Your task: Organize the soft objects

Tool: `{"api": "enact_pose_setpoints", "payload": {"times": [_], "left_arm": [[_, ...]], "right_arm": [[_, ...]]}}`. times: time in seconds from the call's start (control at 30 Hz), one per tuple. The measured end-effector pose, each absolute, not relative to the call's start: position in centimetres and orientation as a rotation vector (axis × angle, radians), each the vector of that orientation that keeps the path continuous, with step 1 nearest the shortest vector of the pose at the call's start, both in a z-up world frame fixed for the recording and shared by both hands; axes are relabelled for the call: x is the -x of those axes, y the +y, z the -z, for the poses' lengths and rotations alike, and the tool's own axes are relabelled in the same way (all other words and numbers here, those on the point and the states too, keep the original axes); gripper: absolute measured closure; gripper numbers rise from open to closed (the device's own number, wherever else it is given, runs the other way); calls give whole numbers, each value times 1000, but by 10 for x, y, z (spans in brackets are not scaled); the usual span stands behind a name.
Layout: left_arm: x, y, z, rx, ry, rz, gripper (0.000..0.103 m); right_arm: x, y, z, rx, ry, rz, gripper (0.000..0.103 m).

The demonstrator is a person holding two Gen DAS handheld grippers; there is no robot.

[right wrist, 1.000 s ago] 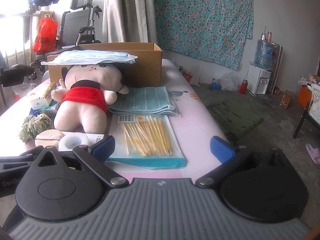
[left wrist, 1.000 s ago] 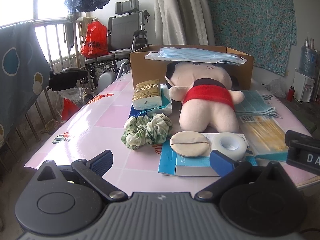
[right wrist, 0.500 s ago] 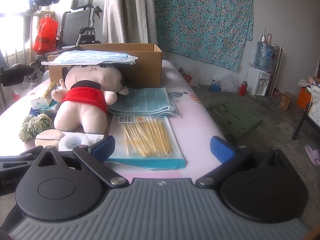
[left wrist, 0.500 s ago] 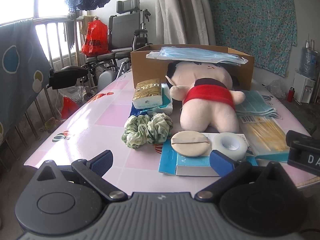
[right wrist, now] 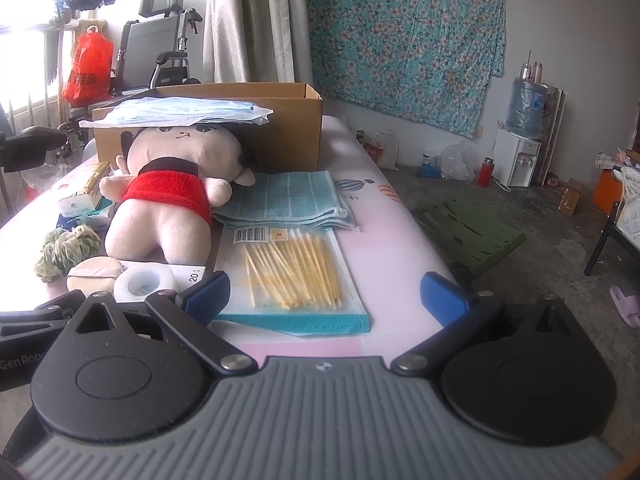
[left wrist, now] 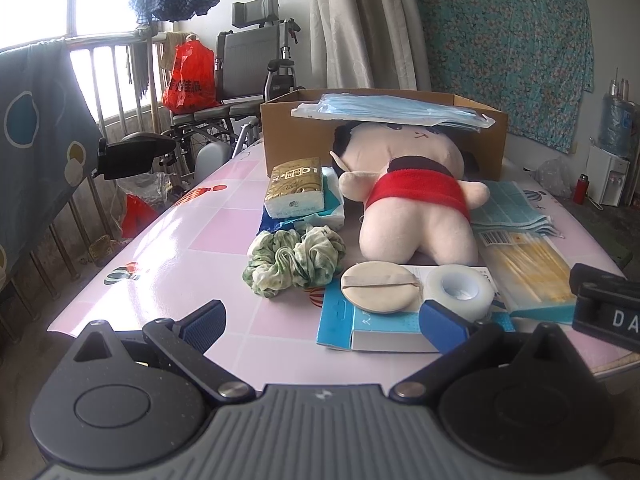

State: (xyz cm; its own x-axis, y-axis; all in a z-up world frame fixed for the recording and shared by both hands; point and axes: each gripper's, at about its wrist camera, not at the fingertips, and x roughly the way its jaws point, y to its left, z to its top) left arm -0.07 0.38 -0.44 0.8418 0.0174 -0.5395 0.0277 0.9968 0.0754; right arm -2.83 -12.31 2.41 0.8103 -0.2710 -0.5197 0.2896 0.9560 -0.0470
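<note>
Left wrist view: both hand-held grippers, left [left wrist: 324, 320] and right [right wrist: 326, 296], spread wide and empty at the near edge of the pink tiled desk [left wrist: 168, 240]. Best to start with the big cream plush doll in red top [left wrist: 412, 208], lying face down against the open brown cardboard box [left wrist: 304, 140]; grip deep into its body, lift clear. Then folded teal checked towel [right wrist: 292, 200], then green-white fabric scrunchie [left wrist: 294, 264].

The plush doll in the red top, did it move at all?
No. The plush doll still lies with its head against the cardboard box, under the pack of masks, just as before.
</note>
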Motion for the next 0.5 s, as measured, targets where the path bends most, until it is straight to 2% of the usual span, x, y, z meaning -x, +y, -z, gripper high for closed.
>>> {"api": "enact_pose_setpoints", "payload": {"times": [0.5], "left_arm": [[1, 4, 5, -80, 571, 5, 0]], "right_arm": [[29, -121, -25, -24, 546, 295, 1]]}}
